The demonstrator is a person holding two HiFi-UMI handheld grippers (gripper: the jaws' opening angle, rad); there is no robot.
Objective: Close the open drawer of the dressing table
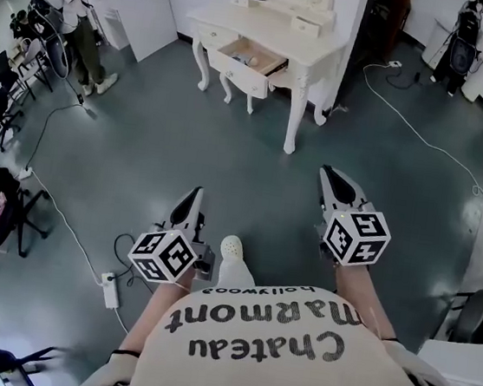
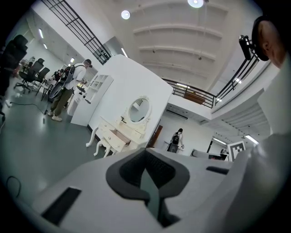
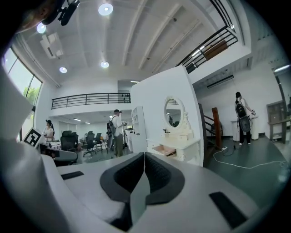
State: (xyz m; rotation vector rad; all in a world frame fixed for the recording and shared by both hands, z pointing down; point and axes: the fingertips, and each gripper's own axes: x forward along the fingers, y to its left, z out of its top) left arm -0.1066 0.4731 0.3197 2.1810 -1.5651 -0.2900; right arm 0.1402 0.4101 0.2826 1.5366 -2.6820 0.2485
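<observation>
A cream dressing table [image 1: 269, 38] with an oval mirror stands across the grey floor, far from me. Its middle drawer [image 1: 249, 62] is pulled out, with small items inside. The table also shows small in the left gripper view [image 2: 119, 134] and the right gripper view [image 3: 179, 143]. My left gripper [image 1: 194, 198] is held low at the left, jaws together, empty. My right gripper [image 1: 335, 180] is at the right, pointing toward the table, jaws together with nothing between them. Both are well short of the drawer.
A person [image 1: 66, 18] stands at the far left near a white cabinet [image 1: 143, 1]. Another person [image 1: 465, 40] stands at the far right. Cables [image 1: 423, 136] run over the floor, with a power strip [image 1: 110, 290] near my feet. Black chairs [image 1: 0, 97] crowd the left edge.
</observation>
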